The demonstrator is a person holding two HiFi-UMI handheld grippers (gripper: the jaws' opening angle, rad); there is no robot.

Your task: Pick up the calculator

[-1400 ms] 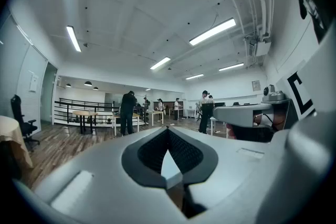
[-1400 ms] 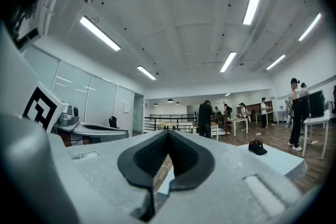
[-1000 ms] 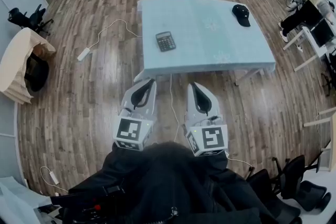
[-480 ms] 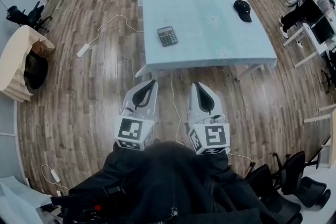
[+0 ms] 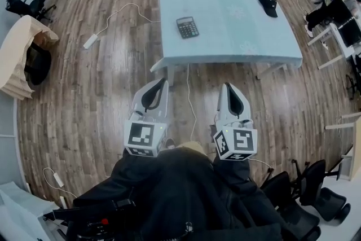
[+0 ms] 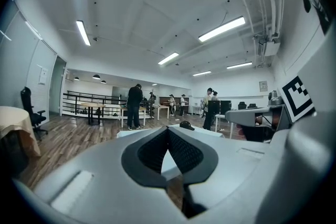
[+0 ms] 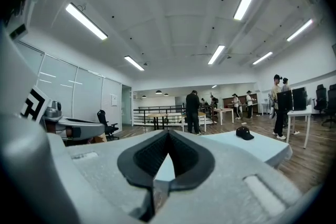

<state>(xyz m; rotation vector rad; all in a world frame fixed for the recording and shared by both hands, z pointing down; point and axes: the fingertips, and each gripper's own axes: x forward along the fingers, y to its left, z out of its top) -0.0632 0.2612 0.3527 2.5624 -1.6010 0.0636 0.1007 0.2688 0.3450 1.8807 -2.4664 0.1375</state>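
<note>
Only the head view shows the calculator (image 5: 187, 27): it lies flat on the pale blue table (image 5: 225, 42), towards the near left part of the top and well apart from the black cap (image 5: 268, 3) at the far right corner. That view also shows the wooden floor (image 5: 101, 99), a white cable (image 5: 190, 104) running over it between the two grippers, and a power strip (image 5: 90, 41) left of the table. The two gripper views look level across the room instead. They show the ceiling lights (image 6: 221, 29) and several standing people (image 6: 135, 106) at tables far behind, and each catches the cap as a small dark shape on the table top, but neither shows the calculator. The left gripper (image 5: 159, 83) and the right gripper (image 5: 229, 87) hang side by side over the floor on the near side of the table, short of its edge and touching nothing. In its own view each has its jaws pressed together at the tips, with only table and floor seen through the gap between the dark pads (image 7: 185, 157), so both are clenched and empty. There is one calculator, one cap, one blue-topped table and two grippers, each with one marker cube (image 5: 141, 138).
</note>
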